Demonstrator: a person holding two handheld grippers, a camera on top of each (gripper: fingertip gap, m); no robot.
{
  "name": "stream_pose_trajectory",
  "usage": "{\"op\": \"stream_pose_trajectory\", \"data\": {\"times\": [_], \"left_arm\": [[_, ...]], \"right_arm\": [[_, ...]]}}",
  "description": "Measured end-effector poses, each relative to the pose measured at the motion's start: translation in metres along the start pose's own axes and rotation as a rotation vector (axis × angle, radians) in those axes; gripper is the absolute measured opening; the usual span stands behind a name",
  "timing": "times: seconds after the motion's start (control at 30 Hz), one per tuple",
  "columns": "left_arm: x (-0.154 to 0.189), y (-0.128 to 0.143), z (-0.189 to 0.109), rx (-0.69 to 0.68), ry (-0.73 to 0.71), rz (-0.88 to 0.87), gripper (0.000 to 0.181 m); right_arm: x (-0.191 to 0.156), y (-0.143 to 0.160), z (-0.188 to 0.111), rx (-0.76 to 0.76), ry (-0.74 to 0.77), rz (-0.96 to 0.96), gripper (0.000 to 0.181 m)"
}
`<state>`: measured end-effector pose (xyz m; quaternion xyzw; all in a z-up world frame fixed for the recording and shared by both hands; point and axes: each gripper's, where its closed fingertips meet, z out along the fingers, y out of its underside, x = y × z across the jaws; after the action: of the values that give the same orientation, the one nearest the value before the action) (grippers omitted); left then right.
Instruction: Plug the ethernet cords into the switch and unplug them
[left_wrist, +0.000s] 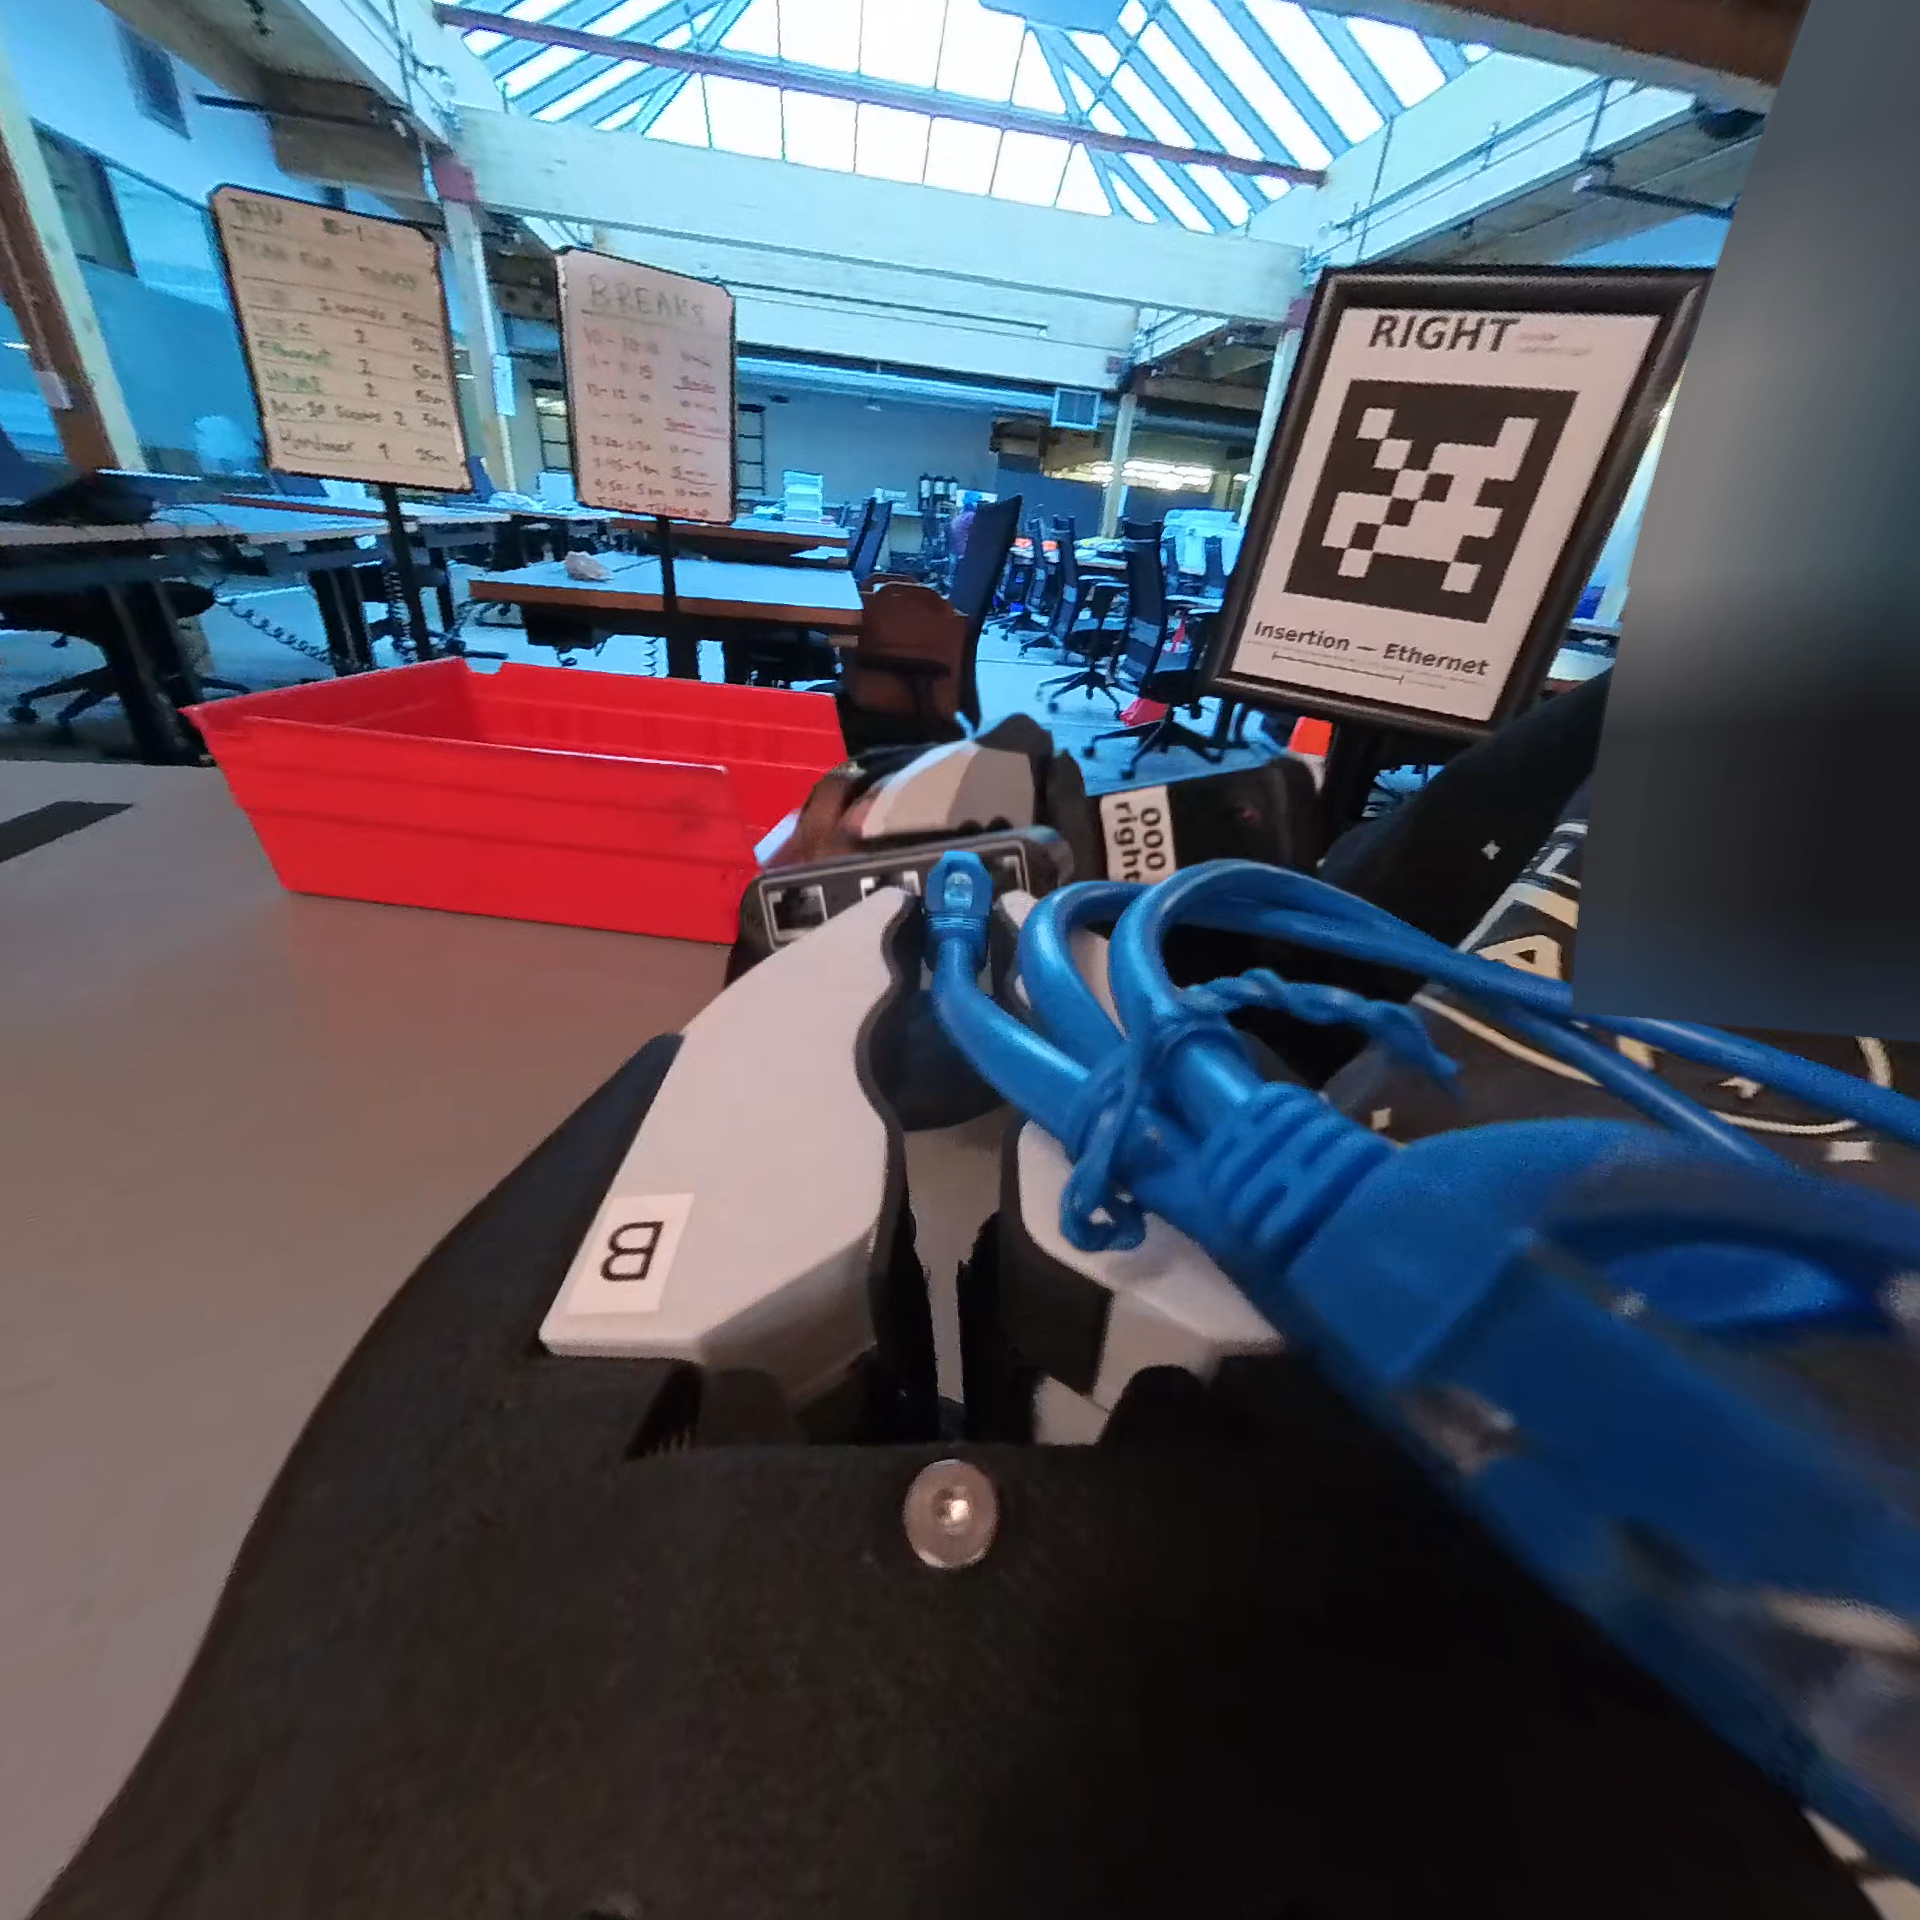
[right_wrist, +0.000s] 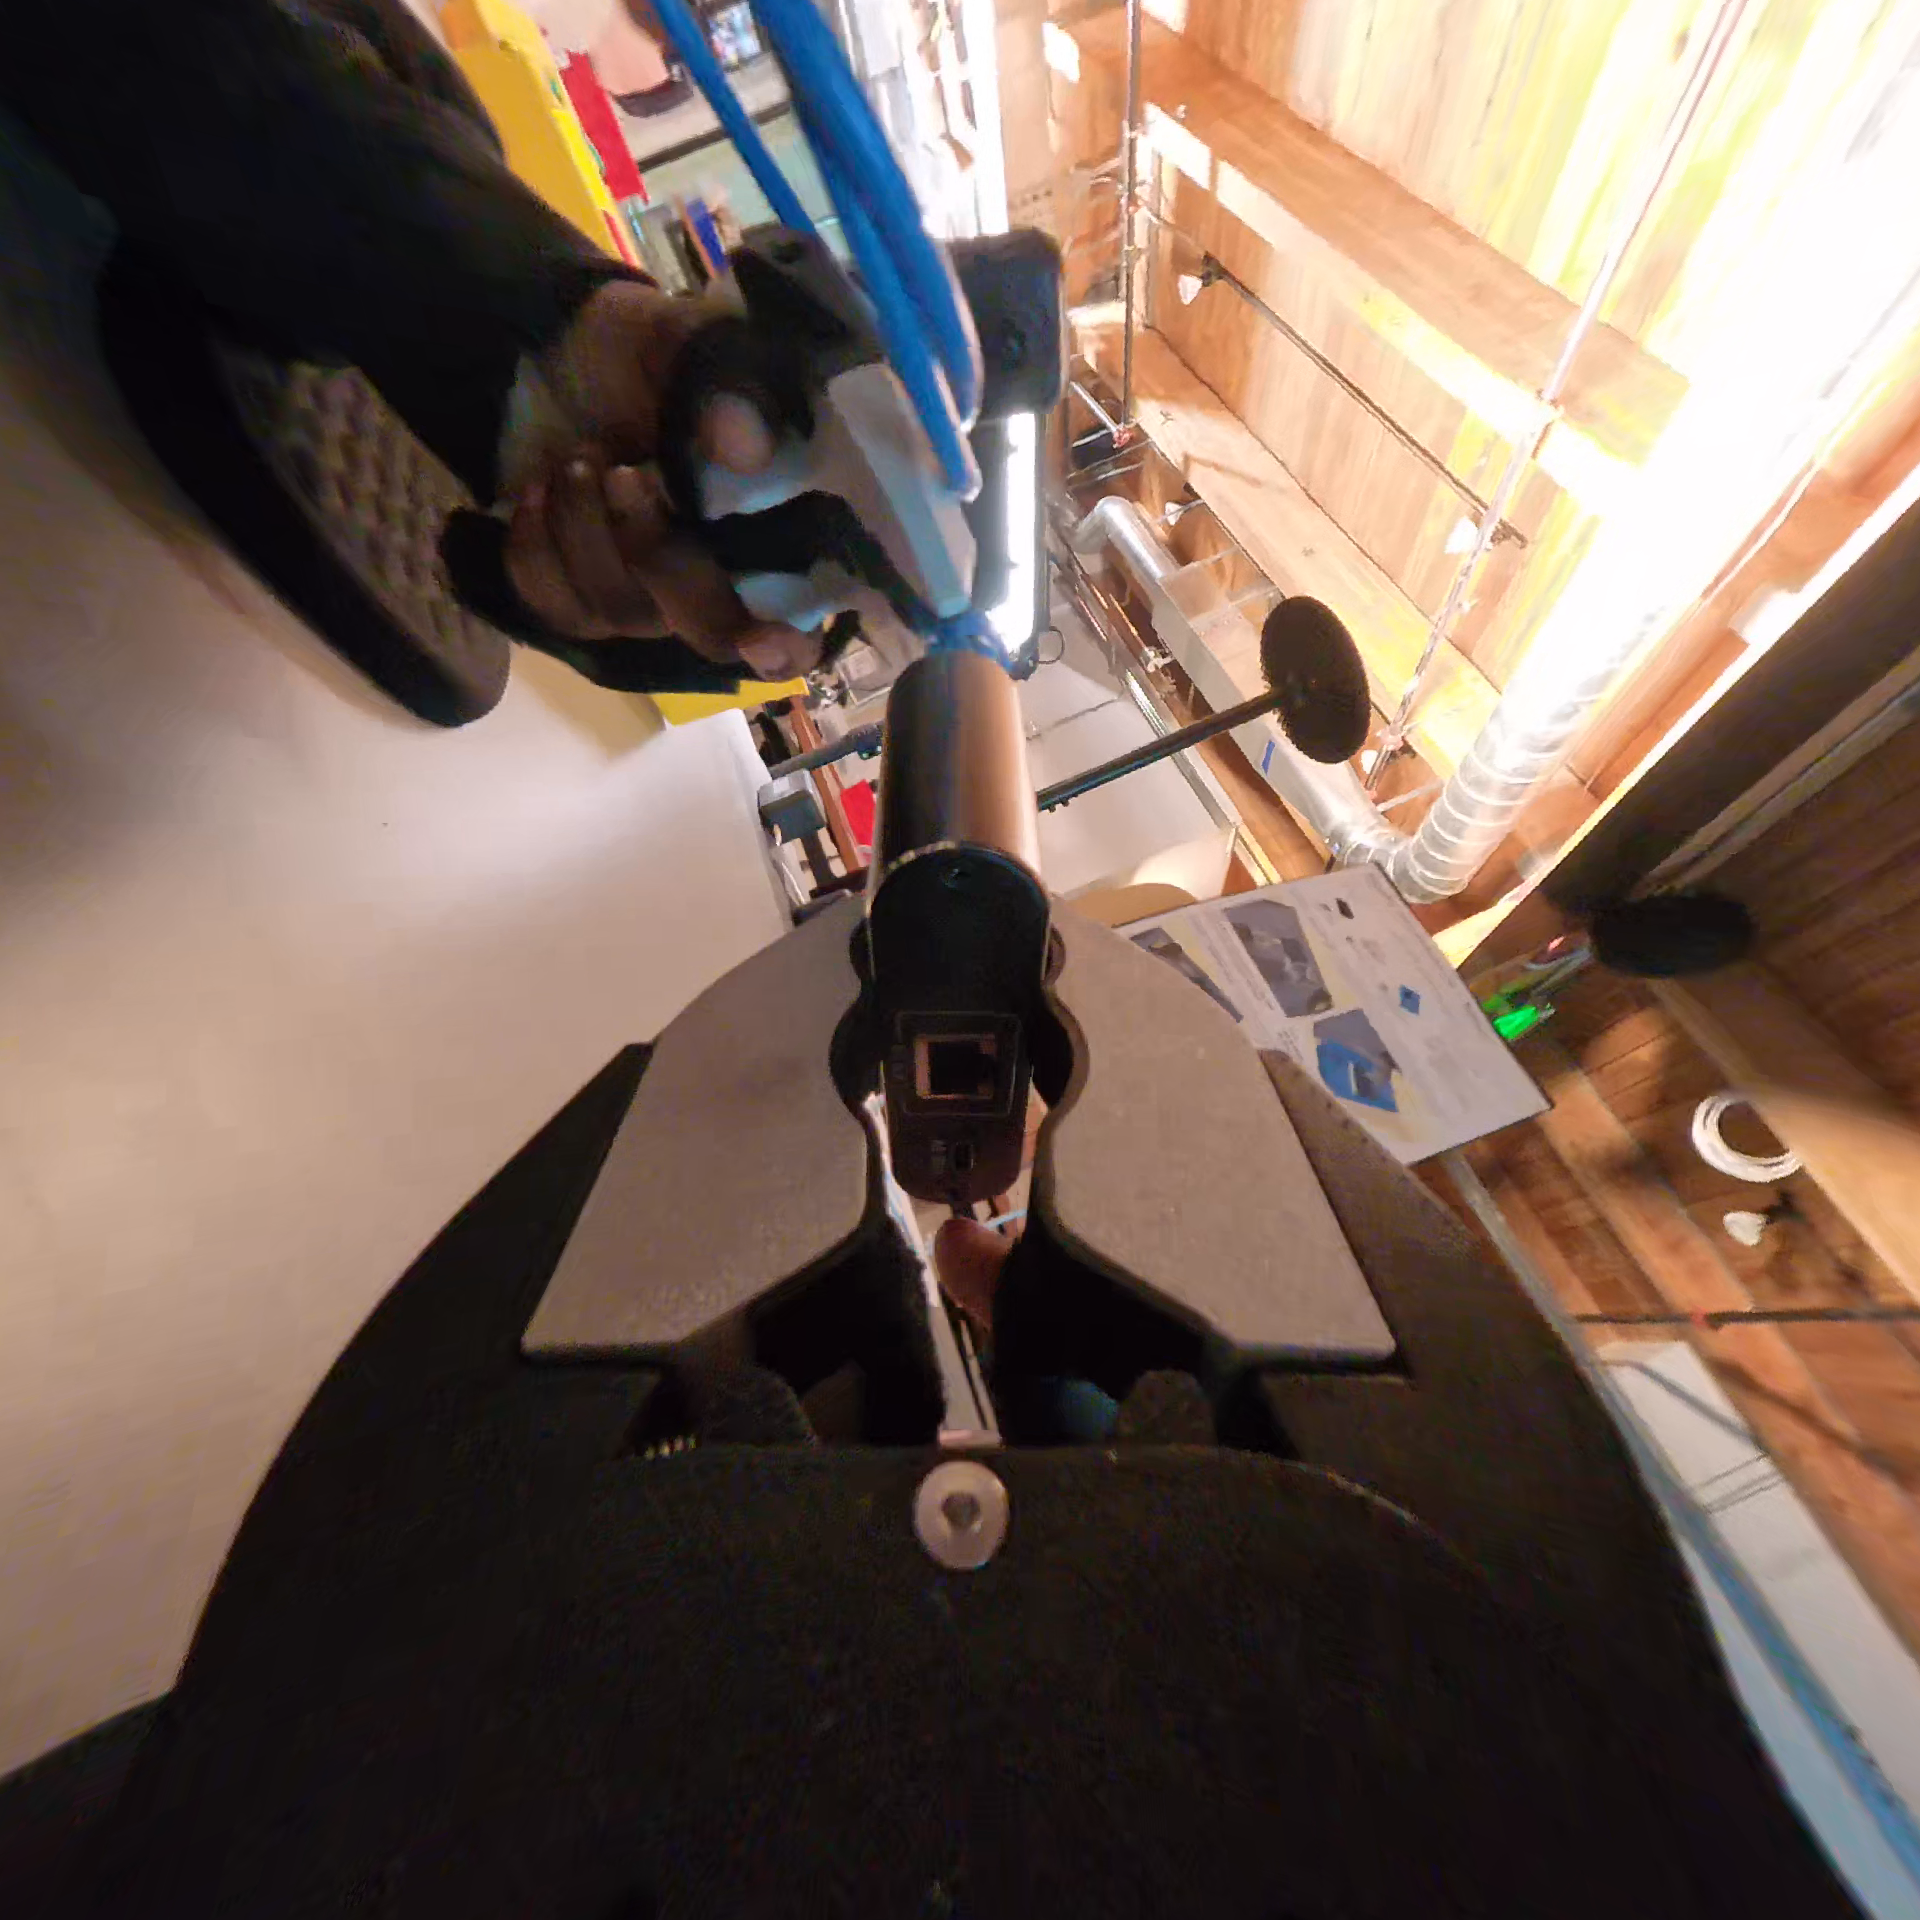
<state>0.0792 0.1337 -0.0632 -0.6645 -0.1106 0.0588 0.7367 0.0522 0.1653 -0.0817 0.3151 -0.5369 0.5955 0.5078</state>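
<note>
The left gripper (left_wrist: 951, 914) jaws clamp the blue ethernet cord (left_wrist: 961, 940) at the switch (left_wrist: 805, 909). The right gripper (right_wrist: 956, 1039) jaws clamp the switch body above the bench (left_wrist: 260, 1039).

left gripper (left_wrist: 951, 925) clamps blue ethernet cord (left_wrist: 961, 940) | plug at switch (left_wrist: 894, 894) | red bin (left_wrist: 499, 790) behind

Grey table (left_wrist: 260, 1039); red bin (left_wrist: 499, 800) on far edge.
</note>
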Motion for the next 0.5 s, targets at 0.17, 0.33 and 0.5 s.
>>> {"op": "stream_pose_trajectory", "data": {"times": [0.17, 0.33, 0.5], "left_arm": [[0.005, 0.002, 0.0, -0.009, 0.047, -0.045, 0.011], [0.012, 0.007, 0.004, -0.036, 0.078, -0.04, 0.011], [0.014, 0.009, 0.006, -0.048, 0.078, -0.028, 0.011]], "right_arm": [[0.001, -0.017, -0.001, 0.046, 0.025, -0.042, 0.025], [-0.001, -0.03, -0.002, 0.091, 0.026, -0.061, 0.024], [-0.005, -0.03, -0.001, 0.082, 0.01, -0.103, 0.024]]}}
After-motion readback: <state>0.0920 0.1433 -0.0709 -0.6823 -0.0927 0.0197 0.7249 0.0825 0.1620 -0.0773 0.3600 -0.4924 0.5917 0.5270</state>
